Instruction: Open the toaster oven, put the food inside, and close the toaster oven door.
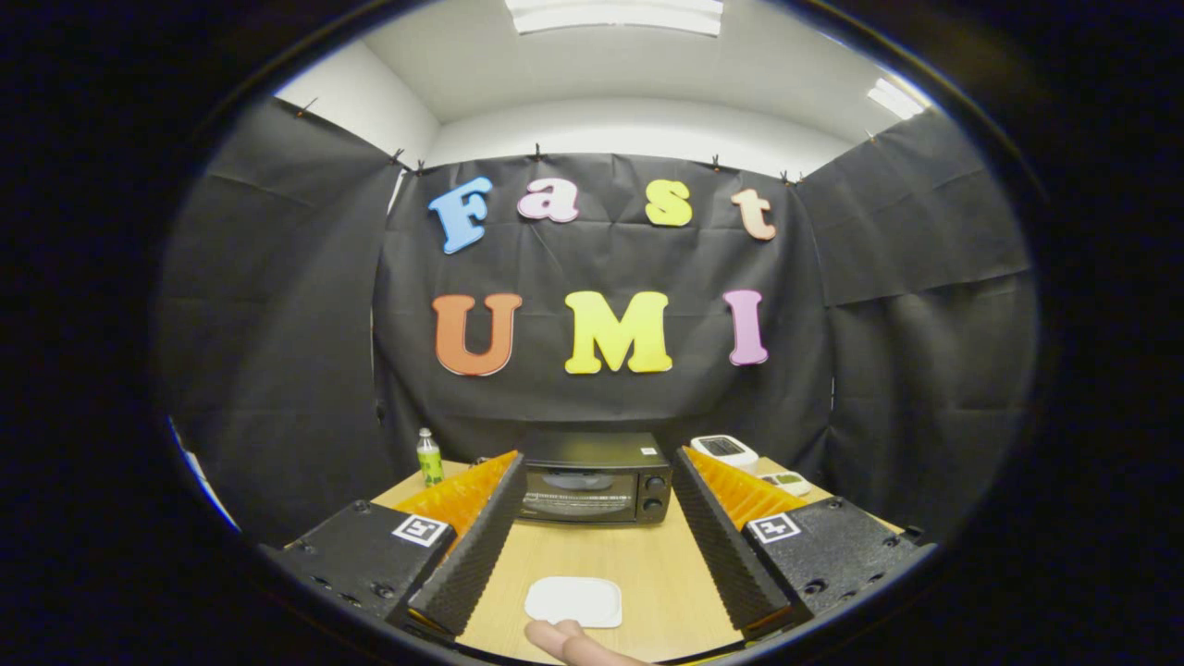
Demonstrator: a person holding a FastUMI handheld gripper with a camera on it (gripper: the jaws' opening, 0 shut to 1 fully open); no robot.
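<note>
Riding the tongs [592,481], the camera faces the far toaster oven [592,481] (looking slightly down).

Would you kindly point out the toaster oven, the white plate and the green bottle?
toaster oven [592,481]: gripper view, glass door.
white plate [573,601]: gripper view, plate's middle.
green bottle [429,462]: gripper view, labelled body.

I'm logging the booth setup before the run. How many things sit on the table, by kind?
Toaster oven, door closed: 1
White plate, between the open gripper fingers: 1
Green bottle: 1
Small white devices, beyond the right finger: 2
Total: 5
A person's fingertip shows near the plate; not counted.
</note>
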